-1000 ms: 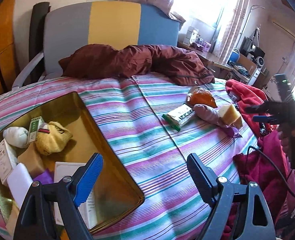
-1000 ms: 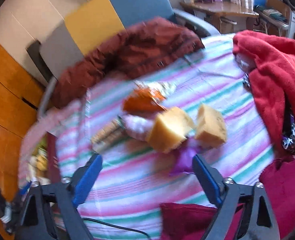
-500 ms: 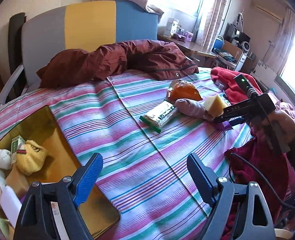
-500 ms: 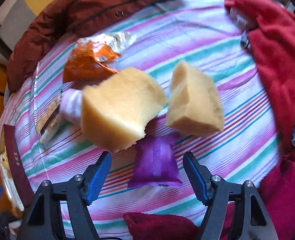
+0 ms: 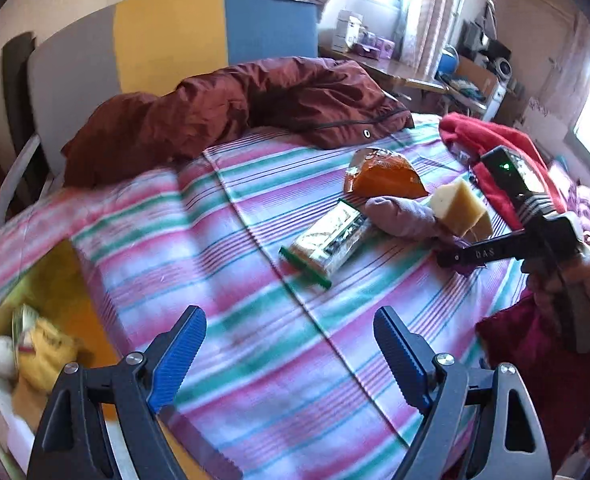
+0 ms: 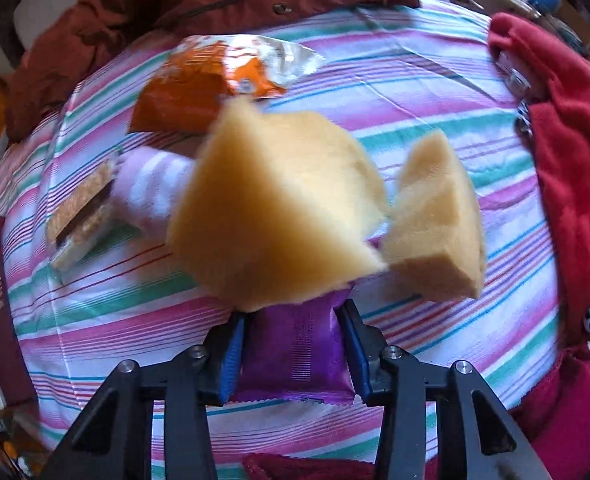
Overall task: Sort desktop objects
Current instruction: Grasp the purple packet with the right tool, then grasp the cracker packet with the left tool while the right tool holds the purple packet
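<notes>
My right gripper is shut on a purple packet that lies on the striped cloth. A yellow sponge piece rests partly over the packet's far end, and a second sponge piece lies to its right. Behind them are a pale pink sock, an orange snack bag and a wrapped cracker bar. My left gripper is open and empty above the cloth. It looks at the cracker bar, the sock, the sponge, the orange bag and the right gripper.
A gold tray at the left holds a yellow sock and other small items. A dark red jacket lies at the back of the table. A red cloth is piled at the right edge, with a chair behind.
My right gripper has moved in and closed on the purple packet. My left gripper has turned right, away from the gold tray, and stays open.
</notes>
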